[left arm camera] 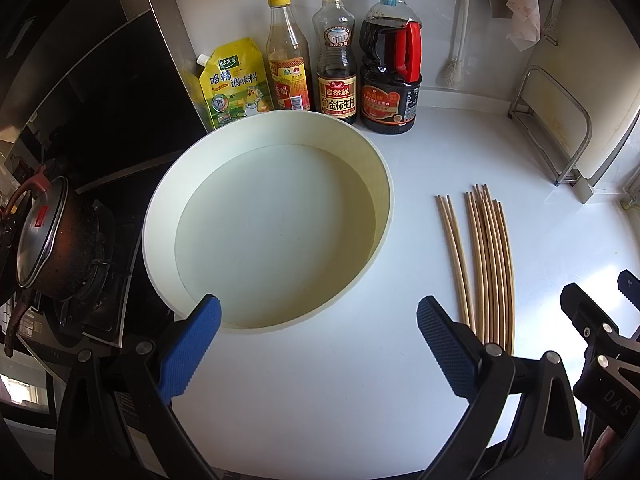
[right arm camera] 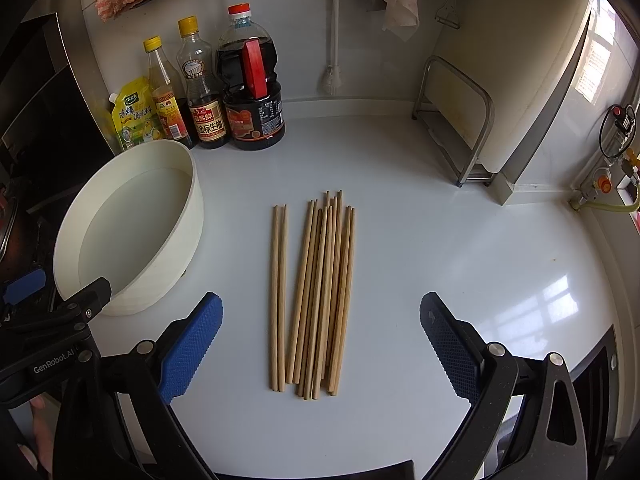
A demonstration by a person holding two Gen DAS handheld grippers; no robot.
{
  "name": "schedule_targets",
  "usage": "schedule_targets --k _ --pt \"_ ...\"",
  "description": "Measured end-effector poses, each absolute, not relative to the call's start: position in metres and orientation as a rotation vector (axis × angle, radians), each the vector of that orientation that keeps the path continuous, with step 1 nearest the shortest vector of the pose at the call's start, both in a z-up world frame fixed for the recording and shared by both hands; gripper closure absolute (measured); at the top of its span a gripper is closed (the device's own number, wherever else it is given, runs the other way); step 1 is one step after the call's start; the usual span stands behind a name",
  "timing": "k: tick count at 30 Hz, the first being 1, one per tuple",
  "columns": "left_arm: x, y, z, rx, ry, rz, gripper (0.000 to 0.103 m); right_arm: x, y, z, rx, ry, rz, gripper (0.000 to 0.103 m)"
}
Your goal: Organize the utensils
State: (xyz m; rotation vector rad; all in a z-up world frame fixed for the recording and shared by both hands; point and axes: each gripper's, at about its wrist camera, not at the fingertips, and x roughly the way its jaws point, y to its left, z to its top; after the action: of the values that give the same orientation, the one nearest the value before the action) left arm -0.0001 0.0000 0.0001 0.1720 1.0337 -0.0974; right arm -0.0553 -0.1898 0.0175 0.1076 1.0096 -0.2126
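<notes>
Utensil sorting barely begun: chopsticks on the worktop, tub empty.

In the right wrist view the wooden chopsticks (right arm camera: 316, 296) lie at centre frame on the white worktop (right arm camera: 440, 240), two set just apart on the left of a loose bundle. The white round tub (right arm camera: 176, 248) at left of frame, near the sauce bottles (right arm camera: 224, 92), holds nothing that can be seen. The right tongs (right arm camera: 320, 344) sit at the bottom of the frame with fingers wide apart and empty, the near ends of the chopsticks between them. In the left wrist view the left tongs (left arm camera: 318, 344) are likewise spread and empty, low in the frame at the tub's near rim. By my judgement, every chopstick is left to gather.
</notes>
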Motion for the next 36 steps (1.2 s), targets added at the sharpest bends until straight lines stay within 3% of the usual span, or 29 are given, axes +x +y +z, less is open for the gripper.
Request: schedule_targets --k 17,36 --pt "-0.004 -0.048 -0.016 0.145 1.029 -0.213 0.006 -0.065 -0.241 -0.003 0.145 1.035 -0.183 0.008" --pt "0.012 -0.086 -0.084 0.103 1.102 -0.158 0.006 -0.027 -0.281 -0.108 0.098 1.149 -0.126 0.009"
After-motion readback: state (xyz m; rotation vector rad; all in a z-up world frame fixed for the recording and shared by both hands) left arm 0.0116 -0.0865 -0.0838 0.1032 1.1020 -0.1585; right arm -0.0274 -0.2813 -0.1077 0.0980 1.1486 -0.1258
